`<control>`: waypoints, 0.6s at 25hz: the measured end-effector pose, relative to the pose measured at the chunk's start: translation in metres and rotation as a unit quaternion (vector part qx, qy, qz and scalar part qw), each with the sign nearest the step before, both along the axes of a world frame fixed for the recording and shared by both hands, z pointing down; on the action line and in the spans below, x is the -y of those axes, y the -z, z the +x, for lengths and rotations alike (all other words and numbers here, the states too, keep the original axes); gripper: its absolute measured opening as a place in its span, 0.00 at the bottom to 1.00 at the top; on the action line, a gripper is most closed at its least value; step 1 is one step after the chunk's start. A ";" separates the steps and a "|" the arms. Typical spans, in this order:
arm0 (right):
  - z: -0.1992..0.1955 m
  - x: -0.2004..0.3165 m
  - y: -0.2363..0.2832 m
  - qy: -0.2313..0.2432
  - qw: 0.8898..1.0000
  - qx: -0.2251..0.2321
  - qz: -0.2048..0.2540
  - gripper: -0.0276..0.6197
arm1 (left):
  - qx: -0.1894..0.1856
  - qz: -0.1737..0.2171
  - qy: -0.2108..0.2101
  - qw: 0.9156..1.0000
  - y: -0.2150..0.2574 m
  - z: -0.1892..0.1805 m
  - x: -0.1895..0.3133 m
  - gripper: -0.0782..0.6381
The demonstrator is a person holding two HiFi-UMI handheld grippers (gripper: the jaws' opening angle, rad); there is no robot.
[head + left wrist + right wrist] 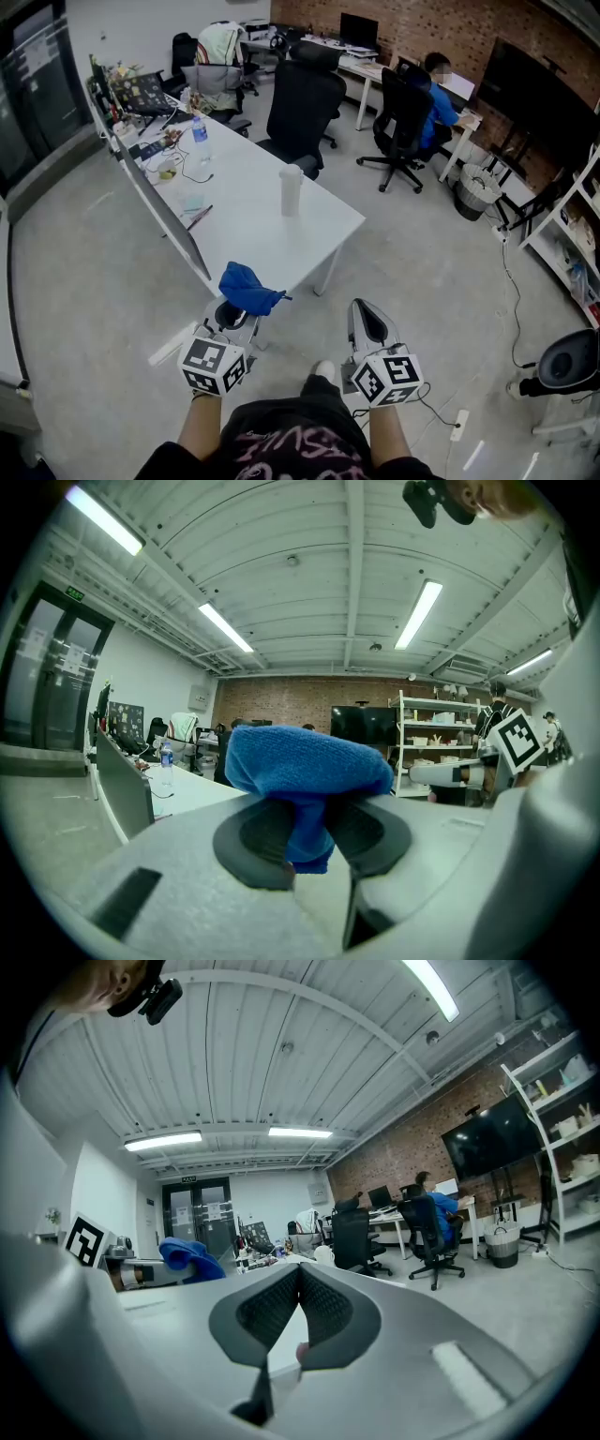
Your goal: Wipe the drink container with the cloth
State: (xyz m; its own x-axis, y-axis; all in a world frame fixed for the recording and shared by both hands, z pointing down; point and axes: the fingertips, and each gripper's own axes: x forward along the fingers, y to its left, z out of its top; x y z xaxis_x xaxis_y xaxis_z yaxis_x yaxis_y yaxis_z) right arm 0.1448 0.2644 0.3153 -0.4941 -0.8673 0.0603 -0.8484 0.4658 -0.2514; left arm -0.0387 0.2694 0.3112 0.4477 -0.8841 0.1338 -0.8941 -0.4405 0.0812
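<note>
A blue cloth (247,288) sticks out of my left gripper (234,315), which is shut on it; in the left gripper view the blue cloth (305,761) bulges above the pinching pads. My right gripper (367,323) is shut with nothing in it, its pads (323,1312) meeting at the tips in the right gripper view. Both grippers are held low in front of the person, short of the white table (239,225). A white, tall drink container (291,190) stands upright on the table, well beyond both grippers. In the right gripper view the cloth (190,1258) shows at left.
A clear water bottle (200,132), cables and clutter lie at the table's far end. A black office chair (302,108) stands behind the table. A person in blue (437,98) sits at a far desk. Shelving (577,234) and a bin (477,190) are at right.
</note>
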 end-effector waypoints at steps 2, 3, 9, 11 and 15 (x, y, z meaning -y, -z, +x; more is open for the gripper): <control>0.000 0.001 -0.001 -0.001 1.000 0.001 0.000 0.05 | 0.000 0.000 0.000 1.000 -0.001 -0.001 0.000 0.24; 0.001 0.002 -0.002 -0.001 1.000 0.000 0.000 0.05 | 0.000 0.000 0.001 1.000 -0.002 -0.002 0.001 0.24; 0.004 0.007 -0.003 -0.001 1.000 -0.001 0.000 0.05 | 0.000 0.002 0.000 1.000 -0.001 0.000 0.006 0.24; 0.007 0.009 -0.003 -0.002 1.000 -0.002 -0.001 0.05 | 0.002 0.001 -0.002 1.000 0.000 0.005 0.008 0.24; 0.014 0.017 -0.004 -0.004 1.000 0.000 -0.003 0.05 | 0.004 -0.001 -0.005 1.000 -0.001 0.011 0.015 0.24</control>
State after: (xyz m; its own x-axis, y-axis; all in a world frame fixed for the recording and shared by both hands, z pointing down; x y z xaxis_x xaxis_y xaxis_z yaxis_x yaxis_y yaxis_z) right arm 0.1587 0.2476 0.3194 -0.4869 -0.8710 0.0657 -0.8521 0.4571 -0.2549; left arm -0.0278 0.2540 0.3122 0.4552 -0.8796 0.1385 -0.8904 -0.4491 0.0742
